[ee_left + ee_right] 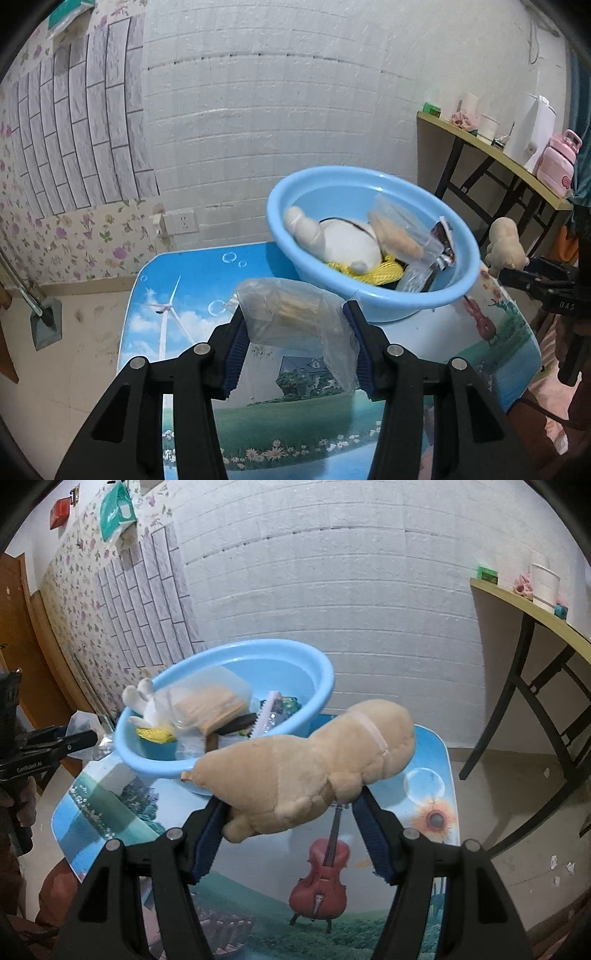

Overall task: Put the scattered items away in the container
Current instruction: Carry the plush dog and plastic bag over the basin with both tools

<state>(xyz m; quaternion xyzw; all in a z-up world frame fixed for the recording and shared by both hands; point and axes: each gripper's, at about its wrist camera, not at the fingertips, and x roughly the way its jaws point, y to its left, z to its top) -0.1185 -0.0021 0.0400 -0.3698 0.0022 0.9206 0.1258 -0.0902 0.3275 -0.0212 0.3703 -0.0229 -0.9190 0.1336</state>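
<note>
A light blue plastic basin (369, 306) stands on the picture-printed table (192, 280). It holds a white plush toy (347, 240), a clear bag of tan sticks (399, 229), a yellow item and dark packets. My left gripper (295, 325) is shut on a clear plastic bag of wooden sticks (291, 314), held above the table just in front of the basin. My right gripper (291, 805) is shut on a tan plush toy (306, 764), held above the table beside the basin (310, 664). The plush (504, 243) and right gripper also show at the right of the left wrist view.
A side table (491, 151) with black legs stands at the right with a pink bottle (557, 162), white containers and cups. A wall socket (181, 221) is behind the table. A dustpan (44, 325) lies on the floor at left.
</note>
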